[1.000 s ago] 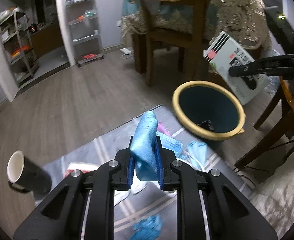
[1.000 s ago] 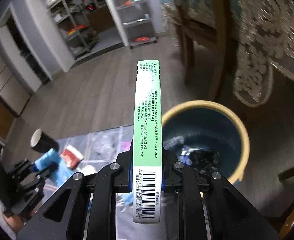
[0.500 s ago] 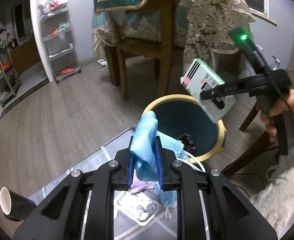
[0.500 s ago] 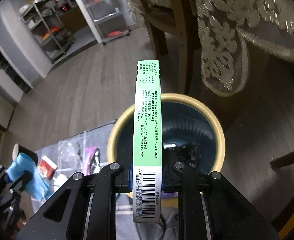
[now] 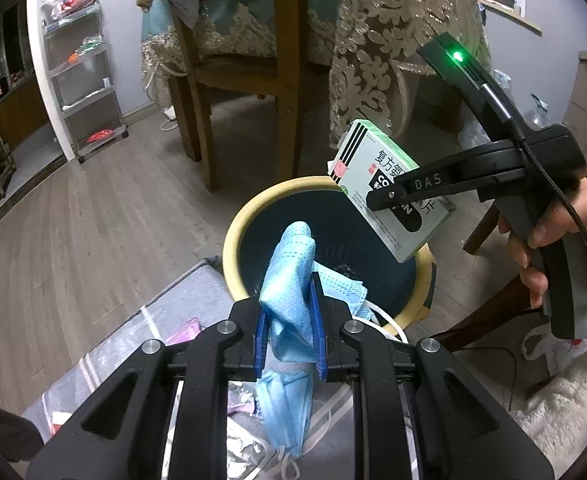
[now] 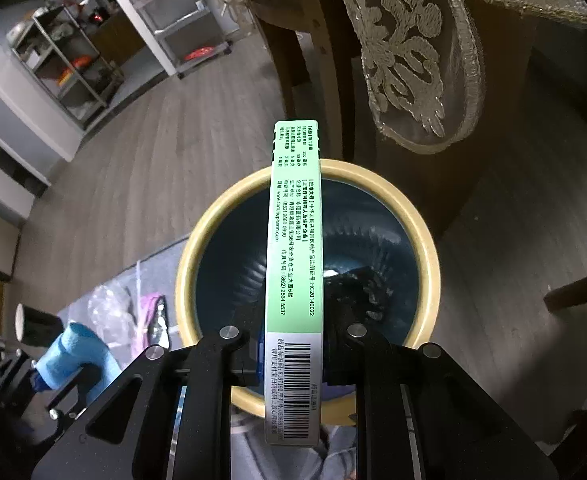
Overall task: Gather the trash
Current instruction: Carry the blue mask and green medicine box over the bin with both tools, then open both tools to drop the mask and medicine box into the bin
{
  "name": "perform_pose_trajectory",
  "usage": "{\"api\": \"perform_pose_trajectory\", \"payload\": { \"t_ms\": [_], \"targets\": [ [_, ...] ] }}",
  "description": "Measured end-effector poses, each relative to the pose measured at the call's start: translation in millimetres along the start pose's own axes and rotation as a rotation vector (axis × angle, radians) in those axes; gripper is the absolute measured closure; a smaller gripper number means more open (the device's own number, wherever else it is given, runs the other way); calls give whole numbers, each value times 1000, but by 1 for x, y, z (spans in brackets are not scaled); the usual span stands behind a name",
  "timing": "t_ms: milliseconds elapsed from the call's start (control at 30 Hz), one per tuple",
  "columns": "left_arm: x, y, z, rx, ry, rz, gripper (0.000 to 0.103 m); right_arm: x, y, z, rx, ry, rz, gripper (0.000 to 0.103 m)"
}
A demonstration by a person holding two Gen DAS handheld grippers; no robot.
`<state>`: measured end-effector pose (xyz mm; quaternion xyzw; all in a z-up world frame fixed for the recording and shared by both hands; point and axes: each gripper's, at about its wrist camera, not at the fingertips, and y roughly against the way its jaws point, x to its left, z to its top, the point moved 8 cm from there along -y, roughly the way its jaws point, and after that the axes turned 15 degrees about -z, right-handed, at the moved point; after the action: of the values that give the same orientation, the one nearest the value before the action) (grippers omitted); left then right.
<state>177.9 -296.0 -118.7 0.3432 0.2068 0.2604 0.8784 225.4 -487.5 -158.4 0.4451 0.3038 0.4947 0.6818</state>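
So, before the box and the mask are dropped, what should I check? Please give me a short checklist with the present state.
1. Right gripper shut on the green box: ok.
2. Box over the opening of the trash bin: ok in the right wrist view.
3. Left gripper shut on the blue mask: ok.
4. Mask over the bin opening: not ok; only its top overlaps the near rim, and its lower part hangs over the mat.
5. Room in the bin: ok, only a little dark trash at the bottom.
6. Mask straps free of the fingers: cannot tell.
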Motion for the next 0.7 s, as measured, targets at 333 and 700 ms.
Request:
{"api": "perform_pose_trajectory", "payload": {
  "t_ms": [333,700],
  "targets": [
    [7,-38,13,34,-19,14,86,-3,-6,6,12,-19,-9,83],
    [19,-43,33,15,-35,47,69,-8,-5,5,-2,-45,12,83]
  ]
}}
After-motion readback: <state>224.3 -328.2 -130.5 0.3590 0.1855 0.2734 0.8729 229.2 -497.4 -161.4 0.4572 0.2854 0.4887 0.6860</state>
